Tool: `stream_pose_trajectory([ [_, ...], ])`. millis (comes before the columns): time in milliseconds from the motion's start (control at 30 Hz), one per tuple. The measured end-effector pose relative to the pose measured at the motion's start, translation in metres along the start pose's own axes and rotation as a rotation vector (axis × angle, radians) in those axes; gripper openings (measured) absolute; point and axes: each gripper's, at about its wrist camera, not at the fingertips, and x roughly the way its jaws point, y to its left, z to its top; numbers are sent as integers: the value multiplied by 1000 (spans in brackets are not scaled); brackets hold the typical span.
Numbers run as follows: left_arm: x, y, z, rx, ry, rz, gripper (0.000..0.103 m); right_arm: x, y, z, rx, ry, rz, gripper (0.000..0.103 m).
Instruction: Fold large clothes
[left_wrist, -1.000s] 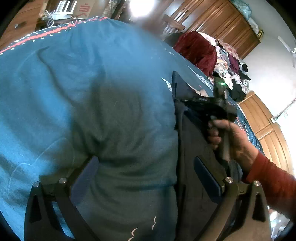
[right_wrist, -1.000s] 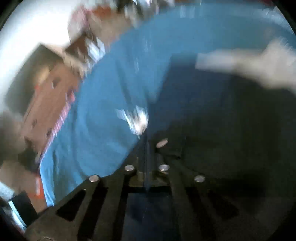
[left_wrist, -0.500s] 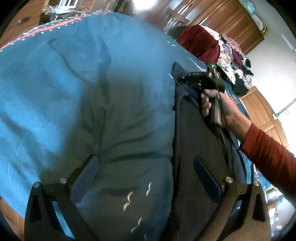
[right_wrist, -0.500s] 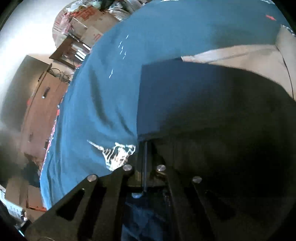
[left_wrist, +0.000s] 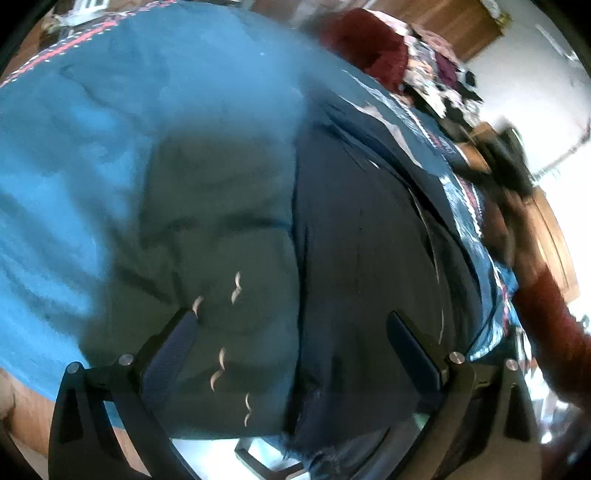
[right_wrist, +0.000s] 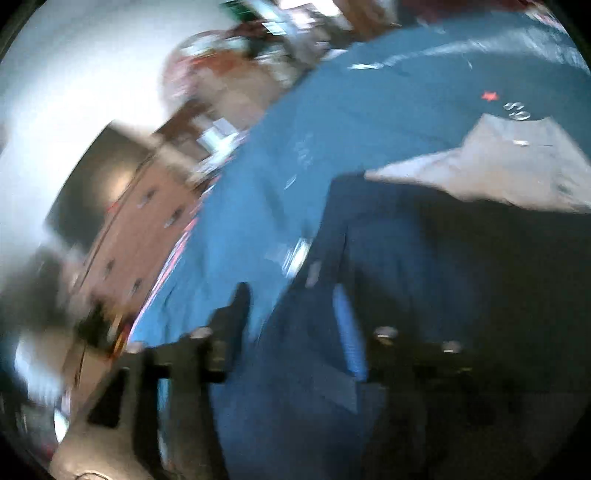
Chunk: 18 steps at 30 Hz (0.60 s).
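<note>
Covering bed: teal blanket, wardrobe behind.

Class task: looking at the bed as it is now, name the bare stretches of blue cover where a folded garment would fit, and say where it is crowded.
Free: the blue bedcover between its pink-trimmed edge and the dark garment. Crowded: the far side, where a red bundle and a mixed clothes heap sit, and the strip beside the person's red-sleeved arm.

A teal bedspread with a red patterned border is spread across the bed. A dark red blanket and mixed clothes are piled beyond it. Wooden cabinets and a drawer unit are seen against white walls.
</note>
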Motion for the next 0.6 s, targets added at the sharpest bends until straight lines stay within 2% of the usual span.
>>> stream_pose_trajectory([
  [33, 0, 0, -2, 7, -1, -10, 102, -31, -8, -26, 5, 2, -35, 70],
  [100, 0, 0, -5, 20, 0, -18, 102, -85, -31, -76, 58, 28, -123, 71],
  [133, 0, -2, -5, 27, 0, -19, 102, -114, -42, -106, 80, 34, -182, 69],
  [200, 1, -8, -5, 55, 4, -15, 99, -153, -57, -145, 132, 40, -252, 67],
  [267, 4, -14, -7, 83, 13, -10, 97, -187, -71, -182, 205, 32, -301, 60],
  [333, 7, -23, -8, 102, 24, -21, 89, -212, -85, -224, 276, 45, -348, 54],
  [400, 10, -29, -9, 117, 44, -32, 73, -220, -89, -245, 298, 70, -374, 46],
  [500, 19, -36, -12, 143, 68, -18, 72, -226, -94, -262, 295, 87, -374, 46],
  [600, 23, -39, -13, 152, 72, -15, 72, -221, -99, -265, 261, 101, -437, 47],
])
